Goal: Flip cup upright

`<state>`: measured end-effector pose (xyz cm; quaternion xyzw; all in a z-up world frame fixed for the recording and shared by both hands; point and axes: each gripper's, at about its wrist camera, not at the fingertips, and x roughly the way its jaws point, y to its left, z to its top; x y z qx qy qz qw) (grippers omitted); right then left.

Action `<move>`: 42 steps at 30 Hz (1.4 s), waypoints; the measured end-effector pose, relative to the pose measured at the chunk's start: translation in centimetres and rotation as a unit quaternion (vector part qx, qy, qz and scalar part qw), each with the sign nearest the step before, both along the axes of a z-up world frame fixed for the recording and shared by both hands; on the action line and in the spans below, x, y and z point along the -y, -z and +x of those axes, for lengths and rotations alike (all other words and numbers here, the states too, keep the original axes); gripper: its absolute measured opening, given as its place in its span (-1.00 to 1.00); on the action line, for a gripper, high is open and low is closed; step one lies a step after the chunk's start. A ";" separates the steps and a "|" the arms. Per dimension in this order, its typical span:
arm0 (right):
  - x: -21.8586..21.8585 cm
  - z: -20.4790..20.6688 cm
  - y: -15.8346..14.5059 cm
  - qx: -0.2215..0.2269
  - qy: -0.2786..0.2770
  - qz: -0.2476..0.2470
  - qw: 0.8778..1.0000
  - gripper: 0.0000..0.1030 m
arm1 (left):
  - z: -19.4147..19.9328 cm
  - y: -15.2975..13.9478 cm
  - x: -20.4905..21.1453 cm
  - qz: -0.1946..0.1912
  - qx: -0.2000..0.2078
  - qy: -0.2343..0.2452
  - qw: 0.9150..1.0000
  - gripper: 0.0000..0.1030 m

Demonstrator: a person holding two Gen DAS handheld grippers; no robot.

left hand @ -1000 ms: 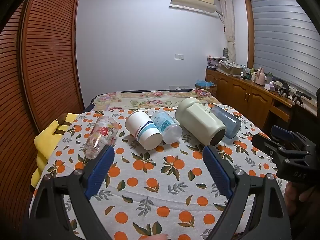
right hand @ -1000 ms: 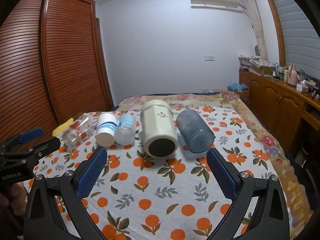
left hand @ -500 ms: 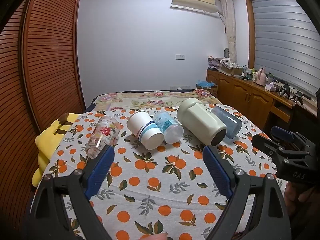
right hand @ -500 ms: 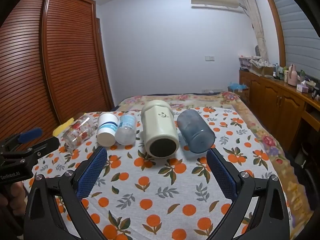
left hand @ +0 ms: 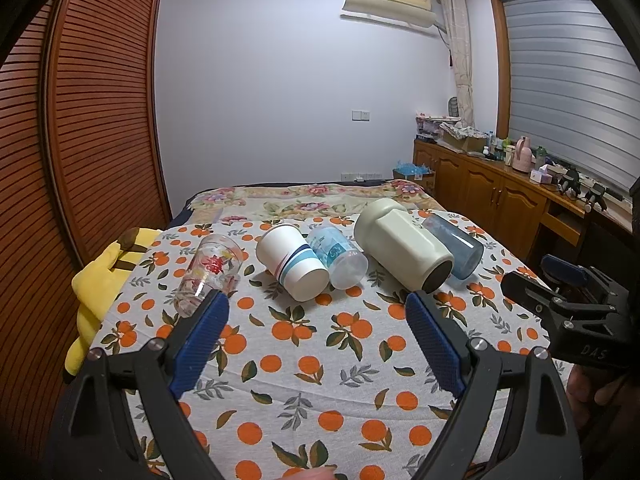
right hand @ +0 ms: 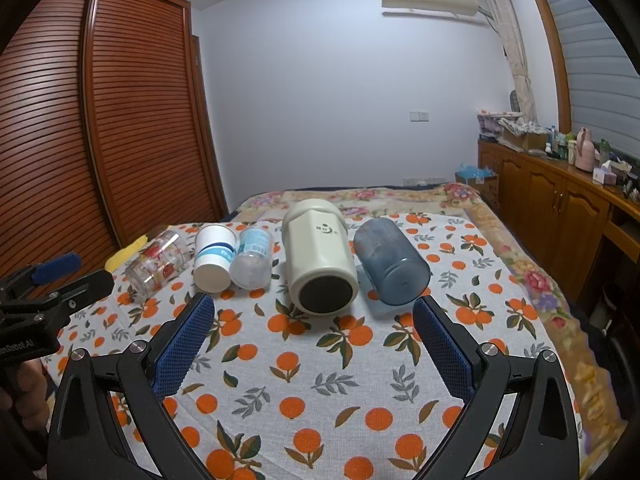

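Several cups lie on their sides in a row on the orange-print cloth: a clear glass with red flowers [left hand: 210,270] [right hand: 158,262], a white cup with blue stripes [left hand: 291,263] [right hand: 214,258], a clear cup with blue print [left hand: 338,256] [right hand: 253,258], a large cream mug [left hand: 404,249] [right hand: 320,258] and a blue translucent cup [left hand: 454,246] [right hand: 390,260]. My left gripper [left hand: 316,316] is open and empty, short of the row. My right gripper [right hand: 314,316] is open and empty, just short of the cream mug.
The cloth covers a table [left hand: 312,368] in front of a bed with a floral quilt [left hand: 316,196]. A yellow cushion [left hand: 100,284] lies at the table's left edge. A slatted wardrobe [right hand: 100,140] stands left, wooden cabinets [right hand: 560,208] right.
Both grippers have crept slightly forward toward the cups; the row sits a little nearer in both views. No cup has moved.
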<state>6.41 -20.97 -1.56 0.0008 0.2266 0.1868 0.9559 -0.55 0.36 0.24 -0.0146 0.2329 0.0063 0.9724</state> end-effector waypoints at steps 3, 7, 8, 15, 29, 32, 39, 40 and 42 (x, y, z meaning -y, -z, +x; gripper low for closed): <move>0.1 0.0 0.0 0.000 0.000 0.000 1.000 0.96 | -0.1 -0.4 -0.2 0.000 0.000 0.000 1.000 0.76; -0.2 0.0 -0.1 0.001 0.000 0.000 1.000 0.96 | -0.1 -0.5 -0.3 0.000 0.001 0.000 1.000 0.76; -0.3 0.0 -0.1 0.001 0.000 -0.001 1.000 0.96 | -0.1 -0.5 -0.3 0.000 0.001 0.000 1.000 0.76; -0.3 0.0 -0.1 0.001 0.000 0.000 1.000 0.96 | -0.1 -0.5 -0.2 0.000 0.002 0.000 1.000 0.76; -0.3 0.0 -0.1 -0.002 0.002 0.000 1.000 0.96 | -0.3 -1.1 -0.2 0.002 0.003 0.001 1.000 0.76; -0.2 0.0 0.0 -0.002 0.002 0.001 1.000 0.96 | -0.3 -1.1 -0.2 0.002 0.003 0.001 1.000 0.76; -0.3 0.1 0.0 -0.002 0.002 0.000 1.000 0.96 | -0.5 -1.1 0.0 0.002 0.003 0.001 1.000 0.76; -0.3 0.1 0.0 -0.002 0.002 0.001 1.000 0.96 | -0.5 -1.1 0.0 0.003 0.003 0.000 1.000 0.76; -0.5 0.1 0.0 -0.003 0.003 0.000 1.000 0.96 | -0.5 -1.2 0.0 0.002 0.003 0.000 1.000 0.76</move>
